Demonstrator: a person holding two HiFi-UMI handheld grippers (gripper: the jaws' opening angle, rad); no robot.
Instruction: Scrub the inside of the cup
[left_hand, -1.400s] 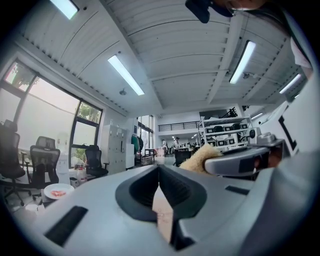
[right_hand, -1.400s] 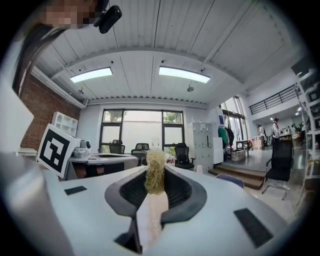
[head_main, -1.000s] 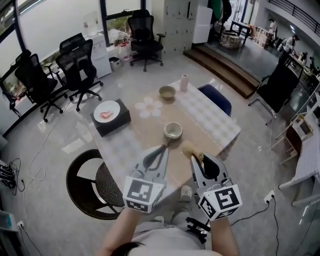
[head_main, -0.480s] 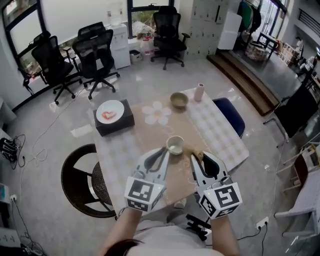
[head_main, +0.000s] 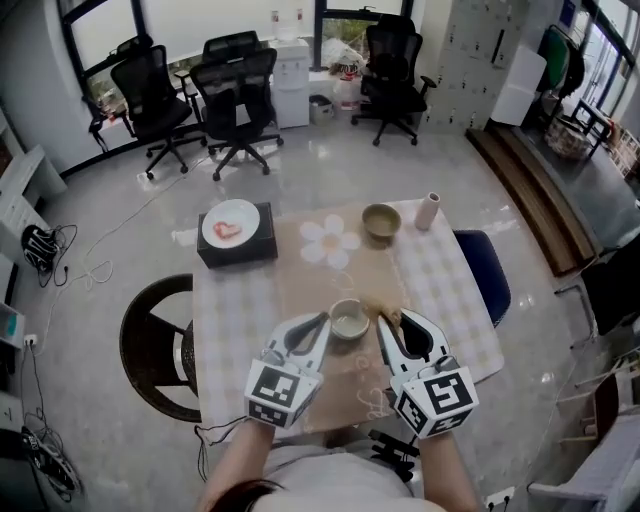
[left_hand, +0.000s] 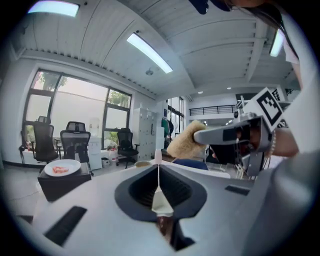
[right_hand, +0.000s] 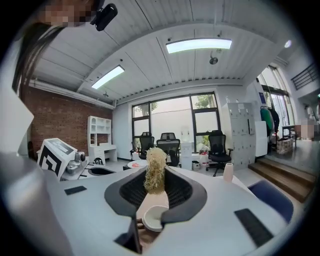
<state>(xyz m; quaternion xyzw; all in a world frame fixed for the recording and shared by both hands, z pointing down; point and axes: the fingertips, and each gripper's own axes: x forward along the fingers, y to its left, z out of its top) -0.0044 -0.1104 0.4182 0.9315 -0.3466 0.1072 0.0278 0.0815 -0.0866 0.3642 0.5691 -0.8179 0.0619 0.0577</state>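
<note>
Table (head_main: 445, 290) closer; cup (head_main: 348, 321) now between left gripper (head_main: 321, 320), right gripper (head_main: 388, 323) clamping sponge (head_main: 384, 312).

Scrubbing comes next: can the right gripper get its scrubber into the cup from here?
Probably yes: the right gripper holds the scrubber close beside the cup, whose open mouth looks uncovered.

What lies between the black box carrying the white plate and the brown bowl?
A white flower-shaped mat lies there; the head view shows it.
</note>
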